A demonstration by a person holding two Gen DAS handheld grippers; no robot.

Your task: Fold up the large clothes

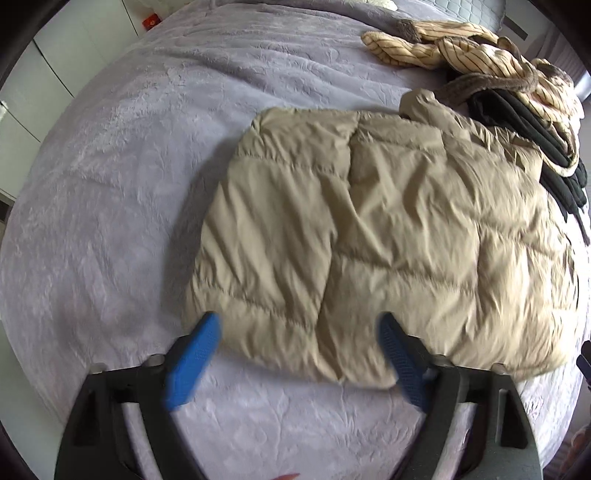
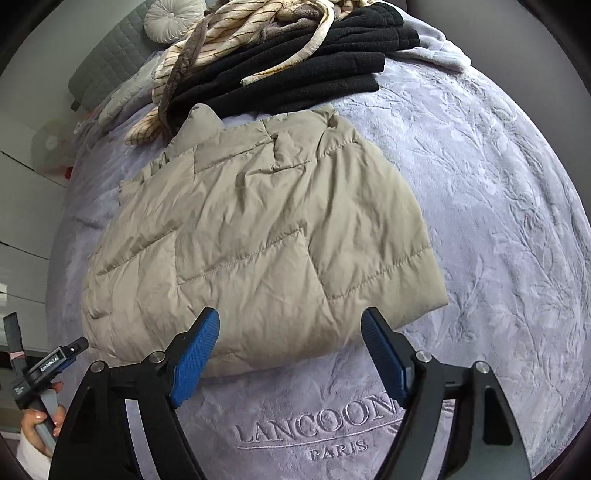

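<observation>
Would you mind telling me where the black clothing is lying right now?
In the right wrist view the black clothing lies folded at the far end of the bed, just beyond the beige jacket, with the striped cream garment draped over it.

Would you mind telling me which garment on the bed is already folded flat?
The beige puffer jacket; the striped fleece and black garment behind it lie heaped.

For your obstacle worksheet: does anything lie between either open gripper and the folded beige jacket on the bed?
Nothing visible does. The left gripper and right gripper face the jacket directly.
</observation>
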